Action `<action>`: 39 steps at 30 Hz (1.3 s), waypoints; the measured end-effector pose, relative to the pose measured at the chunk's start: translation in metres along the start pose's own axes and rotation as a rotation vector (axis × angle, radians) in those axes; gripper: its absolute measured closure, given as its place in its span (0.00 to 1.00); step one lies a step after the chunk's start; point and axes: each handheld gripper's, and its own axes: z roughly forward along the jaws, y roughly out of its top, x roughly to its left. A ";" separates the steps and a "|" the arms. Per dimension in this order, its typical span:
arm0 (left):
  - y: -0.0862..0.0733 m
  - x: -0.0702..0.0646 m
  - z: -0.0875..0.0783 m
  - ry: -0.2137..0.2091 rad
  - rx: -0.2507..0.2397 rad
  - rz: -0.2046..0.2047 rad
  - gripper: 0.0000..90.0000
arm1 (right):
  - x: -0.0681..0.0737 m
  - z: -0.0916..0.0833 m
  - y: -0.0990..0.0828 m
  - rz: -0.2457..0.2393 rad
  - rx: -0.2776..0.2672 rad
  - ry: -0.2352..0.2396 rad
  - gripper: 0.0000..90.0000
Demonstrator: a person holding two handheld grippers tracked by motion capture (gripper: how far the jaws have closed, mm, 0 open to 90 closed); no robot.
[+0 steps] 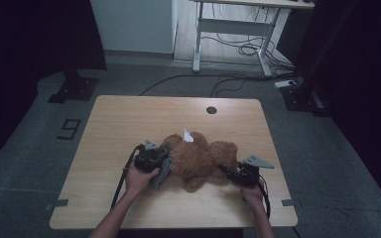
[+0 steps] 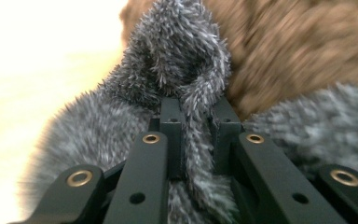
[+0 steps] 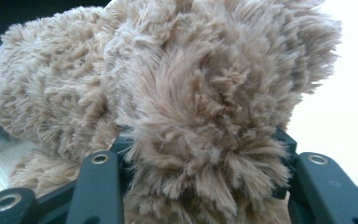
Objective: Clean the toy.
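my left gripper (image 2: 195, 140) jaws pinch a fold of grey furry cloth (image 2: 177, 65); my right gripper (image 3: 200, 186) jaws clamp the brown teddy bear (image 1: 201, 157) mid-surface (image 1: 129, 119).

High view: fixed above person's side, faces forward and down, takes in whole tabletop (image 1: 129, 114). Left claw view: rides claw, very near grey fur (blurred). Right claw view: pressed against brown plush bear (image 3: 191, 93), shared with high view (image 1: 198, 156).

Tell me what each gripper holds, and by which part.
Left gripper: a fold of the grey furry cloth. Right gripper: a limb of the brown teddy bear.
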 end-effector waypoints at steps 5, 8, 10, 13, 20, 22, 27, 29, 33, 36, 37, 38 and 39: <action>0.015 -0.009 -0.016 0.010 -0.022 0.055 0.88 | 0.000 0.000 -0.001 0.006 -0.003 0.000 0.52; 0.032 -0.020 -0.033 -0.015 -0.081 0.078 0.88 | 0.000 0.000 -0.001 0.006 -0.004 0.000 0.52; 0.047 -0.034 -0.041 -0.036 -0.120 0.099 0.88 | 0.000 0.000 -0.001 0.005 -0.004 0.000 0.52; 0.071 -0.062 -0.040 -0.056 -0.131 0.154 0.88 | 0.001 0.000 0.000 0.002 -0.002 -0.003 0.52; 0.112 -0.140 0.002 -0.116 -0.072 0.282 0.88 | 0.003 -0.001 0.000 -0.006 0.004 -0.008 0.52; 0.116 -0.157 0.021 -0.112 -0.036 0.321 0.88 | 0.003 -0.001 0.001 -0.014 0.003 -0.010 0.52; 0.103 -0.163 0.056 -0.096 0.021 0.322 0.87 | 0.004 -0.003 0.000 -0.015 0.016 -0.016 0.51; 0.100 -0.152 0.052 -0.062 0.036 0.318 0.87 | 0.003 -0.002 0.000 -0.012 0.014 -0.014 0.51; 0.092 -0.114 0.036 -0.090 0.019 0.206 0.88 | 0.004 -0.002 0.000 -0.013 0.010 -0.010 0.51; 0.086 -0.096 0.019 -0.044 0.005 0.217 0.88 | 0.004 -0.001 0.000 -0.012 0.011 -0.011 0.51; 0.084 -0.090 0.014 -0.022 0.004 0.228 0.88 | 0.004 -0.002 0.000 -0.010 0.010 -0.010 0.51; 0.083 -0.084 0.009 -0.002 0.004 0.233 0.88 | 0.004 -0.002 0.000 -0.009 0.010 -0.009 0.51; 0.080 -0.076 0.005 0.009 0.002 0.224 0.88 | 0.004 -0.002 0.000 -0.002 0.007 -0.008 0.51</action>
